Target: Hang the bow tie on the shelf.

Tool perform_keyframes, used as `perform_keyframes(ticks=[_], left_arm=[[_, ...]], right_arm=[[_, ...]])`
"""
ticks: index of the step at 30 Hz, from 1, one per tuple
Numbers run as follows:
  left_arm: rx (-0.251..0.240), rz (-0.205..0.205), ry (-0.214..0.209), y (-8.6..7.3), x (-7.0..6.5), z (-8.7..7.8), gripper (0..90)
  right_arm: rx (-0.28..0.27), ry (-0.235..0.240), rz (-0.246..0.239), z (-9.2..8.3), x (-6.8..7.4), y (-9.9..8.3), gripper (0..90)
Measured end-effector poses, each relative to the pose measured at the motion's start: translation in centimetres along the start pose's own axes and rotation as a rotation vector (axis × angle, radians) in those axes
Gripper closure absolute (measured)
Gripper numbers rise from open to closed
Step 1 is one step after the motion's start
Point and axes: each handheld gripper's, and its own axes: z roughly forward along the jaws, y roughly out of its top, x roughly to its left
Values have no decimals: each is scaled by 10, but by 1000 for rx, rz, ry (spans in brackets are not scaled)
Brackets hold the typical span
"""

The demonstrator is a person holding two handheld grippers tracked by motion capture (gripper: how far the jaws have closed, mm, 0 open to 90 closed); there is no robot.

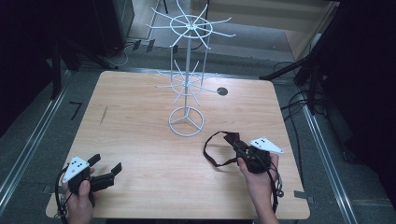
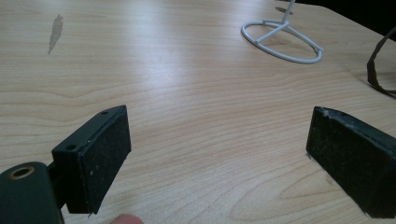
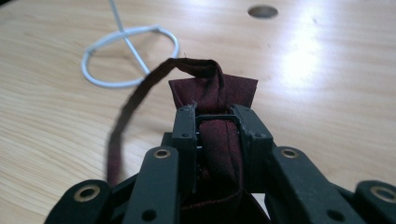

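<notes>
A dark maroon bow tie [image 3: 215, 91] with a thin neck strap [image 1: 211, 154] is clamped in my right gripper [image 1: 239, 143], which is shut on its fabric at the table's near right. The strap [image 3: 130, 109] loops out to the left and rests on the wood. A white wire display stand [image 1: 187, 70] with radiating hooks rises from a ring base [image 1: 186, 122] at the table's middle; the ring base [image 3: 126, 51] lies just beyond the tie. My left gripper [image 1: 106, 168] hovers open at the near left corner, its pads [image 2: 105, 156] wide apart over bare wood.
The wooden table [image 1: 140, 140] has a dark round hole [image 1: 222, 91] at its far right and a grey smudge [image 1: 103, 114] at the left. Dark stands and cables surround the table on the floor.
</notes>
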Motion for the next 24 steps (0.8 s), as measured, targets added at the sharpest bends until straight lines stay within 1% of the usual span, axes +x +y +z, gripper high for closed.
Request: perform_keyframes(ticks=[3, 6, 9, 16, 17, 19, 24], left_arm=[[2, -1, 1, 0, 0, 0, 70], [3, 2, -1, 0, 0, 1, 70], [3, 0, -1, 0, 0, 1, 70], [2, -1, -2, 0, 0, 1, 70], [2, -1, -2, 0, 0, 1, 70], [2, 0, 0, 0, 0, 1, 70], [2, -2, 0, 0, 0, 1, 70]], right_arm=[[-21, 21, -8, -2, 6, 5, 730], [-39, 53, -3, -3, 11, 11, 730], [-59, 67, -16, -5, 17, 18, 730], [-86, 95, -46, -7, 29, 33, 730], [-86, 95, -46, -7, 29, 33, 730], [-99, 101, -62, -8, 34, 39, 730], [-115, 111, -85, -10, 42, 46, 730]])
